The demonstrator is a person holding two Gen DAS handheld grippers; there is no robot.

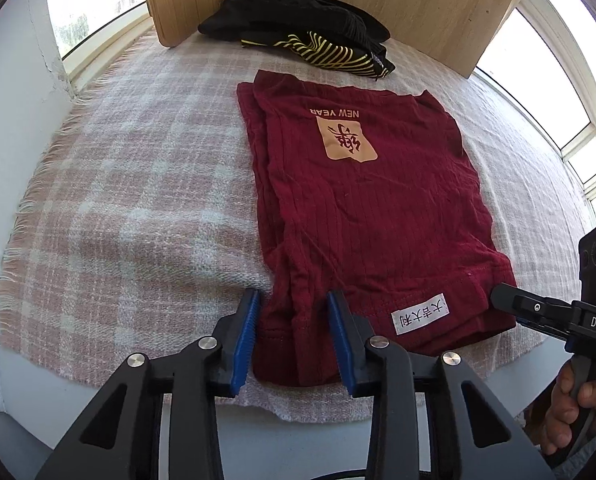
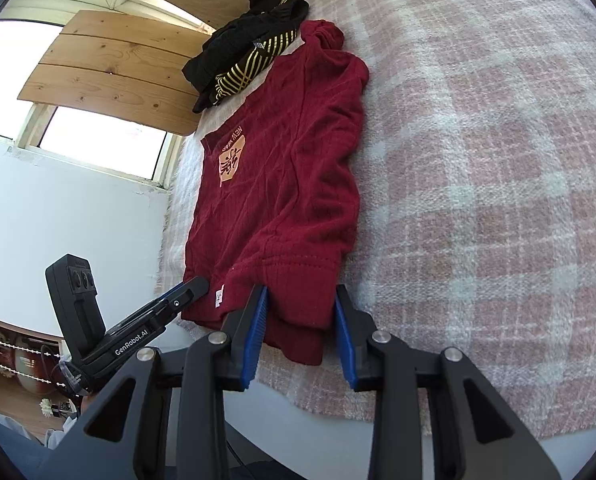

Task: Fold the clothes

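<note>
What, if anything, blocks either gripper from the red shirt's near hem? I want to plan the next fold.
Nothing visible: the left gripper and right gripper both stand open, straddling the red shirt hem.

daylight from windows, blown out | soft shadows | sharp focus | fisheye bending, dark corners

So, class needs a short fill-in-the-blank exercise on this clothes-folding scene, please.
1. The garment being folded is dark ____.
2. The English words printed on it read NEW ____.
3. The pile of clothes lying beyond it is ____ with gold stripes.
4. The cloth under the garment has a ____ pattern.

Missing words: red; YEAR; black; plaid
</note>
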